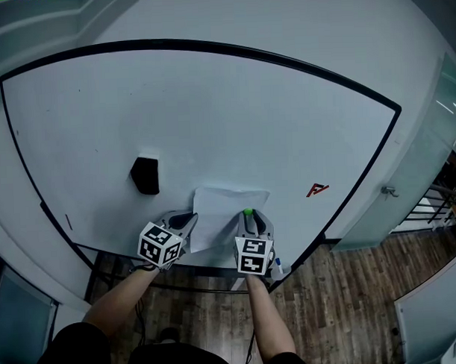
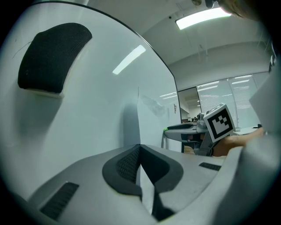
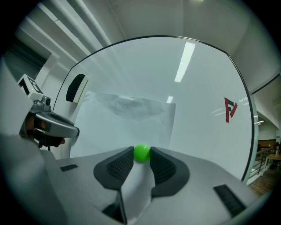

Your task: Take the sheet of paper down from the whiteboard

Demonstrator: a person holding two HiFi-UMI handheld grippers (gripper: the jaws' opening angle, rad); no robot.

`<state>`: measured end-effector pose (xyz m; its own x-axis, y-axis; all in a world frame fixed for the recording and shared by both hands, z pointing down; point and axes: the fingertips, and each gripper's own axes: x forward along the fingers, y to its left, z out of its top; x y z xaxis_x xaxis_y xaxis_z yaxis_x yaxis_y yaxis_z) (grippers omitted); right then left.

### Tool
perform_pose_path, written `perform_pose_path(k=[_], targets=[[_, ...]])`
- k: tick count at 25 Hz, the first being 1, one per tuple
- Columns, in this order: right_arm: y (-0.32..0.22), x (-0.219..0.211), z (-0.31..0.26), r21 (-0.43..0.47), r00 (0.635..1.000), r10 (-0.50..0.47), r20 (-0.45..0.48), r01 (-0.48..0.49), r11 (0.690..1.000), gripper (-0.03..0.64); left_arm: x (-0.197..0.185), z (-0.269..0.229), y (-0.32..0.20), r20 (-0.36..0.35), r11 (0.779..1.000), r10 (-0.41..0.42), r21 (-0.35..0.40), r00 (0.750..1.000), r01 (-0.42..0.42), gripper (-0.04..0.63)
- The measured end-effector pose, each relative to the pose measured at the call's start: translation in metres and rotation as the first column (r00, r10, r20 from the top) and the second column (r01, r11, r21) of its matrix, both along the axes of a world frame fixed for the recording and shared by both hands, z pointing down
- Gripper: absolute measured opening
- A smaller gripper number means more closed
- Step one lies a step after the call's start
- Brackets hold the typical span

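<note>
Whiteboard, white with a black frame, fills the head view. The person stands close, both forearms reaching to its lower edge.

Far left: black eraser sticks to the board, well apart from the paper. It sits high at the left in the left gripper view.

Left claw is at the paper's left edge. In its own view the pads are pressed nearly together with the thin sheet running edge-on between them, so the grip is on the paper.

Paper is low on the board, centre, between the two claws. Top part is wrinkled and lies against the board in the right gripper view. Lower part comes out toward the claws.

Right claw is at the paper's right side. In its own view the pads are narrow and pinch a small green magnet at their tips. Magnet sits over the sheet, and in the head view it shows just above the claw.

Right of that: small red mark on the bare board, apart from the paper.
</note>
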<state>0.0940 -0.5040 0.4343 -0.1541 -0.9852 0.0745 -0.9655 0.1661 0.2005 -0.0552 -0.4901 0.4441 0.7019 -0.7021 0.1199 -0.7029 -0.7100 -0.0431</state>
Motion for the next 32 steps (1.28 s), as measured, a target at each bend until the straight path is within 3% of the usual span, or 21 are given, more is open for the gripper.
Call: perform_pose_path(k=[22, 32], targets=[[0.000, 0.007, -0.002, -0.003, 1.000, 0.001, 0.030, 0.000, 1.000, 0.129, -0.026, 0.011, 0.001, 0.012, 0.998, -0.065, -0.021, 0.998, 0.065, 0.020], [-0.001, 0.010, -0.002, 0.005, 0.999, 0.026, 0.021, -0.026, 1.000, 0.130, -0.061, 0.022, 0.005, 0.016, 0.990, -0.132, -0.051, 0.991, 0.132, 0.020]])
